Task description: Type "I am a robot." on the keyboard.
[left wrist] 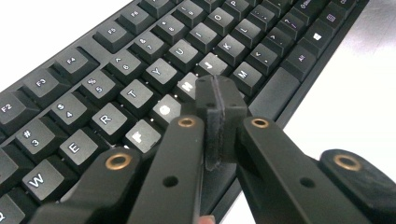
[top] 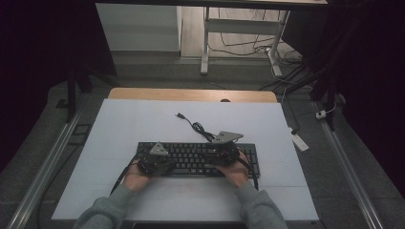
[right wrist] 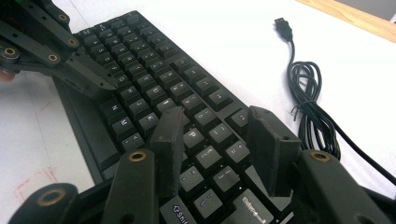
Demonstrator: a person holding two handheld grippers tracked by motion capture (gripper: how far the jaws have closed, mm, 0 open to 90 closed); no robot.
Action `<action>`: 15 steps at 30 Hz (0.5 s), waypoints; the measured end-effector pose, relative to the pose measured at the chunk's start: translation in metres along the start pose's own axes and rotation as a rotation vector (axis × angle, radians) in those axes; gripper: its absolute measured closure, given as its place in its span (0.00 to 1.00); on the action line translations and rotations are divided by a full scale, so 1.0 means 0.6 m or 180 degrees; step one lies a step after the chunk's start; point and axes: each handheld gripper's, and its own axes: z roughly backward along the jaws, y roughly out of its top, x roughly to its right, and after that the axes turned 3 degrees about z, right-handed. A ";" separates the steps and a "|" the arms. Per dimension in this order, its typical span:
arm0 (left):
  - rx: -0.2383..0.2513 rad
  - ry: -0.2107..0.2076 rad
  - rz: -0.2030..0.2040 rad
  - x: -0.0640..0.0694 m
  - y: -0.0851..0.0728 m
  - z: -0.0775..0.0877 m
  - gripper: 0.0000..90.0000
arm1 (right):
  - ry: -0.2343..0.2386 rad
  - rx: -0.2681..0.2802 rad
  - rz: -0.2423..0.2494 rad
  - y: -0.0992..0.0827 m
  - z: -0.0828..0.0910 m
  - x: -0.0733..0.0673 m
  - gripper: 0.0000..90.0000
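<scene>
A black keyboard (top: 198, 157) lies across the near middle of the white table top (top: 143, 124). My left gripper (top: 165, 166) hovers over its left half; in the left gripper view its jaws (left wrist: 217, 100) are shut pad to pad with nothing between them, the tip just over the keys (left wrist: 107, 79) near H and N. Whether it touches a key I cannot tell. My right gripper (top: 217, 160) is over the right half. In the right gripper view it (right wrist: 217, 126) stands open above the keys (right wrist: 154, 79) around P, holding nothing. The left gripper (right wrist: 109, 86) shows there at the upper left.
The keyboard's black cable (top: 196, 126) lies coiled on the table behind the keyboard, ending in a loose USB plug (right wrist: 283, 25). A wooden strip (top: 191, 94) edges the table's far side. Metal rails (top: 43, 167) run along both sides.
</scene>
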 end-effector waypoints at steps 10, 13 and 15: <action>0.0143 0.0006 0.0026 -0.003 0.001 0.014 0.97 | -0.0003 0.0010 0.0005 0.000 0.001 0.000 0.63; 0.0257 0.0005 0.0078 -0.008 0.000 0.030 0.88 | -0.0002 0.0022 -0.0010 0.000 0.001 0.000 0.63; 0.0312 0.0011 0.0117 -0.013 -0.001 0.039 0.78 | -0.0002 0.0022 -0.0005 0.000 0.001 0.000 0.63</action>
